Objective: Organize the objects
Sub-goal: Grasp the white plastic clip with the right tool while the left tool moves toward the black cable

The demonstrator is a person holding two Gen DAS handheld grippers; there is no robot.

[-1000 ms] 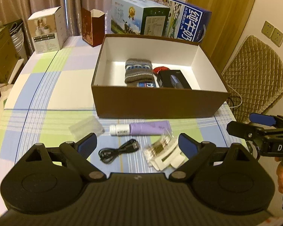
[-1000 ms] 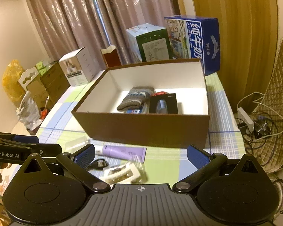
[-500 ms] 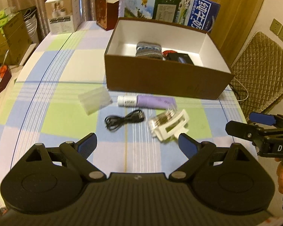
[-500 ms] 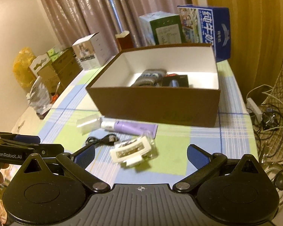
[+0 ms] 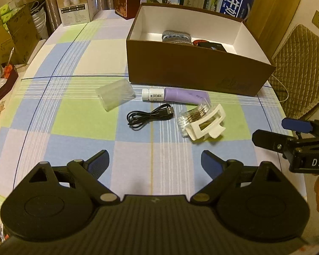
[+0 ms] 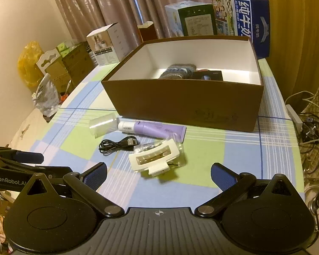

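Brown cardboard box [image 5: 193, 74] with a white inside is sitting open on the checked blue, green and lilac tablecloth [image 5: 78, 114]; a grey striped knitted piece [image 5: 176, 36] and a flat black case [image 6: 208, 76] are lying inside it, side by side. Just in front of the box a lilac tube with a white cap [image 5: 174, 94] is lying on its side; a clear plastic case [image 5: 114, 94] is resting beside the cap end; a coiled black USB cable [image 5: 148, 116] is lying nearer the cameras; a white plastic hair claw [image 6: 154, 157] is sitting on top of a clear packet of cotton swabs [image 5: 191, 116]. Both grippers are hovering over the near edge of the cloth; the left gripper [image 5: 154, 161] is gaping wide and carrying nothing; the right gripper [image 6: 158, 173] is likewise spread and bare.
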